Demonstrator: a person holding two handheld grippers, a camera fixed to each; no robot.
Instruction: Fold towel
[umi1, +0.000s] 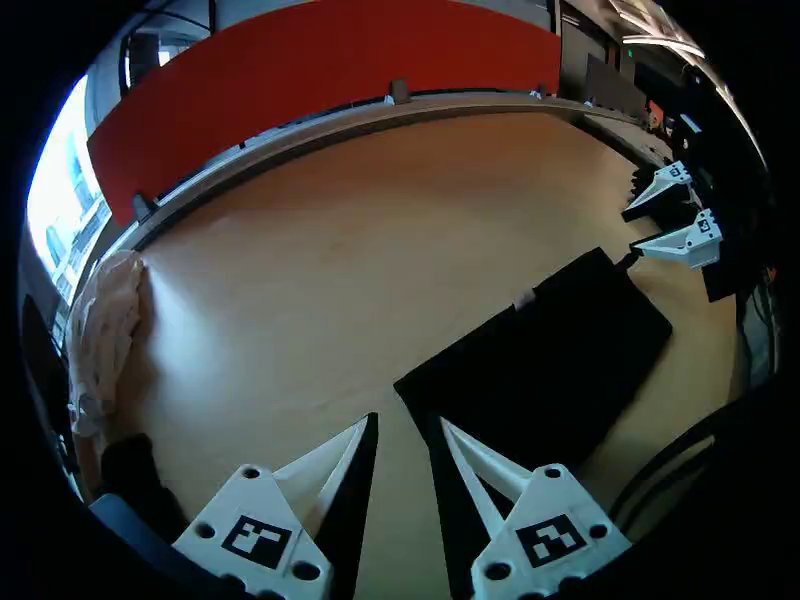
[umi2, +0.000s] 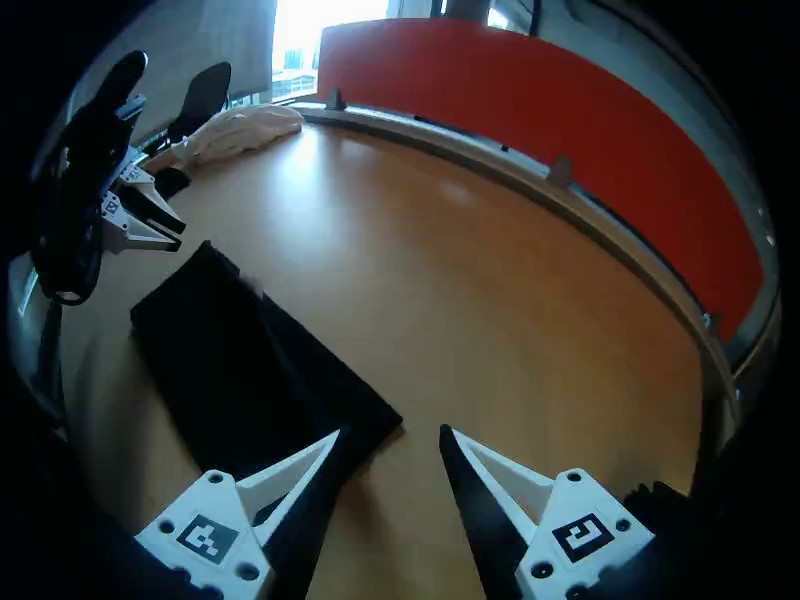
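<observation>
A black towel (umi1: 545, 370) lies folded into a flat rectangle on the wooden table (umi1: 400, 220), with a small pale tag (umi1: 523, 298) on its upper edge. My left gripper (umi1: 405, 425) is open, its fingertips just above the towel's near corner. In the right gripper view the same towel (umi2: 250, 370) stretches away to the left, and my right gripper (umi2: 392, 435) is open over its near corner. Each gripper shows at the towel's far end in the other's view: the right gripper (umi1: 633, 232) and the left gripper (umi2: 178, 232), both with fingers apart.
A crumpled cream cloth (umi1: 105, 330) (umi2: 240, 130) lies by the table's edge. A red divider panel (umi1: 320, 80) (umi2: 560, 110) runs along the table's far side. Dark chairs (umi2: 205, 95) stand beyond the table near a bright window.
</observation>
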